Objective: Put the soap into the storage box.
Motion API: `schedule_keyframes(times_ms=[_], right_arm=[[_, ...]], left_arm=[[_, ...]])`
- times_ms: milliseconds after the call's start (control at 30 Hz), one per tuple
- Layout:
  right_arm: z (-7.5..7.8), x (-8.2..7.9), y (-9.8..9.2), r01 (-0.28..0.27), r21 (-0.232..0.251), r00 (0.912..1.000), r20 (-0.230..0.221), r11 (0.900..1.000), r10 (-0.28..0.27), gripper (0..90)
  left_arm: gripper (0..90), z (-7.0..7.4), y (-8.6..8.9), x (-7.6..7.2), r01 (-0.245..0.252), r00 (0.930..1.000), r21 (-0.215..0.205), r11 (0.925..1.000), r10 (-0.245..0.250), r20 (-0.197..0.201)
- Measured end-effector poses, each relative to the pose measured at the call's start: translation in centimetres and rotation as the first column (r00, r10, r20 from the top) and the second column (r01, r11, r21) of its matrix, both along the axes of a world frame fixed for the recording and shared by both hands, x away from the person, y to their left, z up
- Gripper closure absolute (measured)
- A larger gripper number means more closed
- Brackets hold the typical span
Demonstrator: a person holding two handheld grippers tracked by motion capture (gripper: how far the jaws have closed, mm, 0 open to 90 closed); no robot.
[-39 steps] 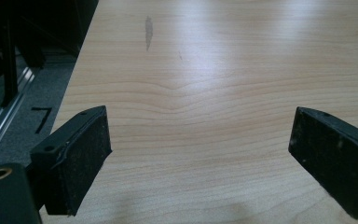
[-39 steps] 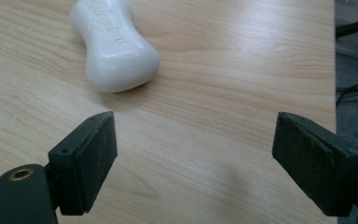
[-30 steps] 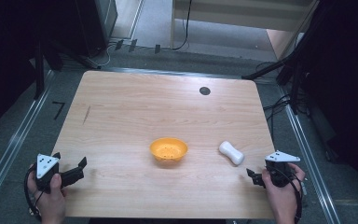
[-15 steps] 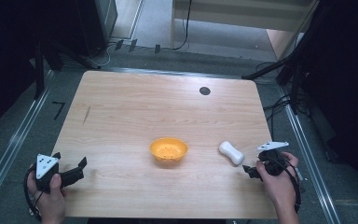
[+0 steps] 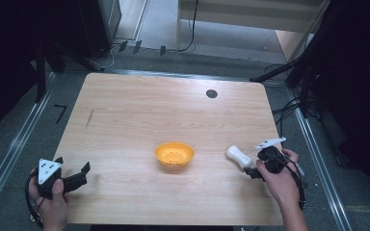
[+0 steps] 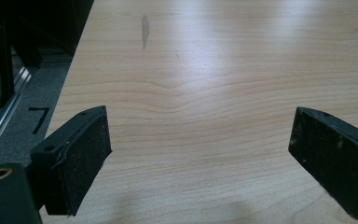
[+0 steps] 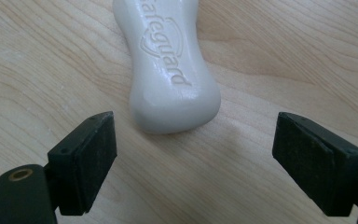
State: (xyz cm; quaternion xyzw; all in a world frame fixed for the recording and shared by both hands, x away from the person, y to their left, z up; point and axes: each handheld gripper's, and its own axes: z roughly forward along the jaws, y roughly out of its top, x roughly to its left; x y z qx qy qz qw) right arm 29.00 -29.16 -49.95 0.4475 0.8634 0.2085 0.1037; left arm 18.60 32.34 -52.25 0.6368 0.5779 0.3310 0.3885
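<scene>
A white bar of soap (image 5: pixel 238 157) lies flat on the wooden table (image 5: pixel 173 115), right of an orange bowl (image 5: pixel 174 154). My right gripper (image 5: pixel 251 171) is just behind the soap's near end, jaws open and pointing at it. In the right gripper view the soap (image 7: pixel 168 65) lies close ahead, its near end level with the tips of the open gripper (image 7: pixel 193 154), not touched by either pad. My left gripper (image 5: pixel 79 175) rests at the table's front left corner, open, with bare wood between its jaws (image 6: pixel 200 154).
A small dark round hole (image 5: pixel 211 93) marks the table's far right part. Metal rails (image 5: pixel 313 144) and cables run along both sides of the table. Wide free wood lies between the bowl and the left gripper.
My right gripper has moved forward and left, from the table's front right edge up to the soap's near end. The left gripper has stayed put.
</scene>
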Motion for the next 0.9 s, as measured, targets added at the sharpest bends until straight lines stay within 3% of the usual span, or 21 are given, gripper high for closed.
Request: schedule_keyframes(times_ms=[900], right_arm=[[0.0,2.1,2.0,-0.019,-0.011,0.9989,-0.044,1.000,0.019,14.5]], left_arm=[[5.8,0.0,0.0,0.1,0.006,1.0000,-0.004,1.0000,-0.006,-0.002]])
